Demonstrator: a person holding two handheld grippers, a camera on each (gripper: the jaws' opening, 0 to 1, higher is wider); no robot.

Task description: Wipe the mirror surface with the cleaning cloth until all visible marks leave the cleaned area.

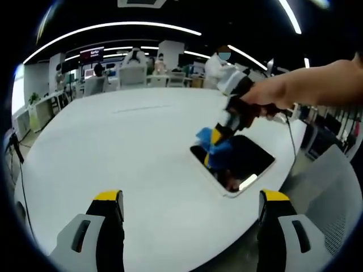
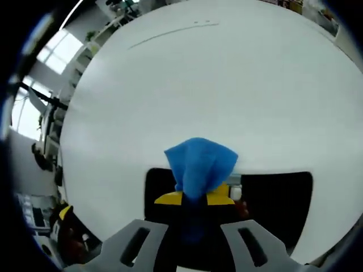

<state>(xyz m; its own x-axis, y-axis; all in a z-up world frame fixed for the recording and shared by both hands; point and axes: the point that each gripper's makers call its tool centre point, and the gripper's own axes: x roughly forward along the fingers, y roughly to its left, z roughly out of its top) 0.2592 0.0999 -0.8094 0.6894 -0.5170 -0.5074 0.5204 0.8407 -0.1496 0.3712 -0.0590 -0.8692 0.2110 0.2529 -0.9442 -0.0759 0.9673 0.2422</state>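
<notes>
The mirror lies flat near the edge of the round white table, a dark rectangular pane with a pale rim, close to the side where the person stands. In the right gripper view its dark surface stretches across the lower part of the table, reflecting the yellow-tipped jaws. The blue cleaning cloth is bunched and pinched between the jaws of the right gripper, its free end hanging over the far edge of the mirror and onto the white tabletop. In the left gripper view the cloth is pressed down on the mirror's far corner by the right gripper, which a hand grips from above. The left gripper hovers over the near part of the table, its jaws spread wide and holding nothing. Beyond the table's far edge, people sit at desks in an office under long ceiling lights.
</notes>
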